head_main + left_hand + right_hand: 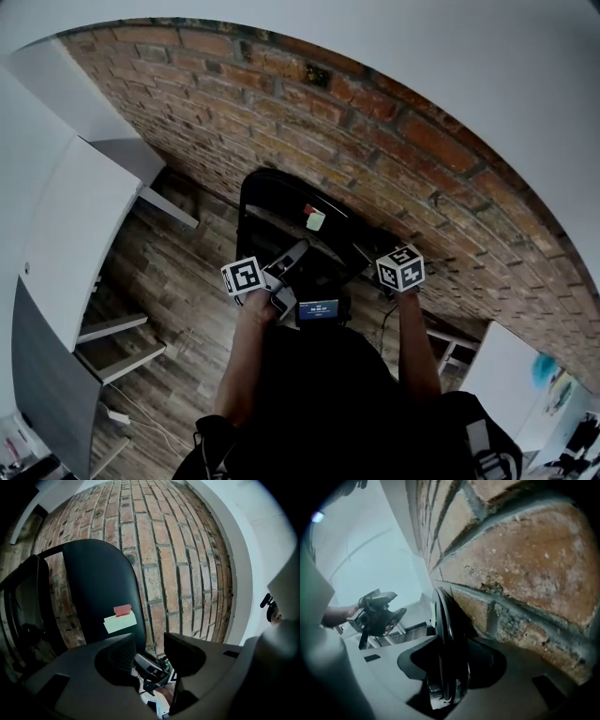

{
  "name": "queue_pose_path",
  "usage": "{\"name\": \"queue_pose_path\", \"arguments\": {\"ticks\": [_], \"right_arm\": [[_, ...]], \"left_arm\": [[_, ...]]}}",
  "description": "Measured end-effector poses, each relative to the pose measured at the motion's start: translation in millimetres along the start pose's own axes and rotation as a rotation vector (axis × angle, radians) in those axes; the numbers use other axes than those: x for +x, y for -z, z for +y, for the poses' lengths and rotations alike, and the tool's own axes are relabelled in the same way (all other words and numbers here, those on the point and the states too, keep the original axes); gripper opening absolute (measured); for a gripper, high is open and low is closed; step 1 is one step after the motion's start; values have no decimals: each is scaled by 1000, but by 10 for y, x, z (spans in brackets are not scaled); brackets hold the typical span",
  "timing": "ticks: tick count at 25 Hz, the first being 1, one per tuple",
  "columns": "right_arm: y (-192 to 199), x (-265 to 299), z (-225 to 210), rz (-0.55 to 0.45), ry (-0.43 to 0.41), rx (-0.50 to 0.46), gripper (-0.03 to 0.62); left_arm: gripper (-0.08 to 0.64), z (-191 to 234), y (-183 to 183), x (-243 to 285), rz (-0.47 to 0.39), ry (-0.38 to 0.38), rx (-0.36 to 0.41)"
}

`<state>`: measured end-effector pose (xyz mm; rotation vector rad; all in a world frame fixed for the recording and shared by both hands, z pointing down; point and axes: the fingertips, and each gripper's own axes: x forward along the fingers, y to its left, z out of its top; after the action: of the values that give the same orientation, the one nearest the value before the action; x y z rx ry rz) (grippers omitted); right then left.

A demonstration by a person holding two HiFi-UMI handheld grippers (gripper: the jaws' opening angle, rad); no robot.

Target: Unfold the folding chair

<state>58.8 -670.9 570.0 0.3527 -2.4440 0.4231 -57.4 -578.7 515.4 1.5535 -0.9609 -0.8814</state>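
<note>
A black folding chair [281,202] stands folded flat against the brick wall, with a red and white label [315,219] on its backrest. My left gripper [296,253] is at the chair's lower front. In the left gripper view its jaws [150,651] stand open with nothing between them, and the backrest [98,588] and label [119,619] lie ahead on the left. My right gripper [373,255] is at the chair's right side. In the right gripper view the chair's thin black edge [443,620] runs between the jaws [450,660], with dark gaps beside it.
The brick wall [375,141] runs behind the chair. A white cabinet with shelves [75,234] stands on the left over the wooden floor [178,291]. A white table [497,366] is at the lower right. A cable [141,412] lies on the floor.
</note>
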Motion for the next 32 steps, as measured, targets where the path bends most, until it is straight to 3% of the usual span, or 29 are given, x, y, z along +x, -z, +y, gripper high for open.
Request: {"name": "queue_pose_path", "arguments": {"ticks": [7,10,13,17,20,23,27,30,32], "right_arm": [[100,-143,208,28,30,-203,167],[100,-208,438,46,-12,-288,169],[35,-303,741,33,-176,-274,167],[-380,-271,1141,-45,-414,-211,147],[-508,-142,1337,43,-541,-240,147],[-540,-72,1436,139,-614,-266,149],[-533,11,1575,221,-645,-243,149],[-427,211,1673,273,-549,-290,179],[-399,294,1636,295,-501,-262,166]], "left_arm": [[198,80,104,1,37,-10,-23],[198,136,131,-17,55,-22,-7],[198,95,170,-34,68,8,-18],[198,10,202,-129,88,54,-15],[196,-4,219,-245,103,73,7],[193,-6,177,-366,85,81,9],[190,-14,142,-424,75,102,35],[183,-5,137,-448,71,105,28],[183,-13,126,-453,69,106,27]]}}
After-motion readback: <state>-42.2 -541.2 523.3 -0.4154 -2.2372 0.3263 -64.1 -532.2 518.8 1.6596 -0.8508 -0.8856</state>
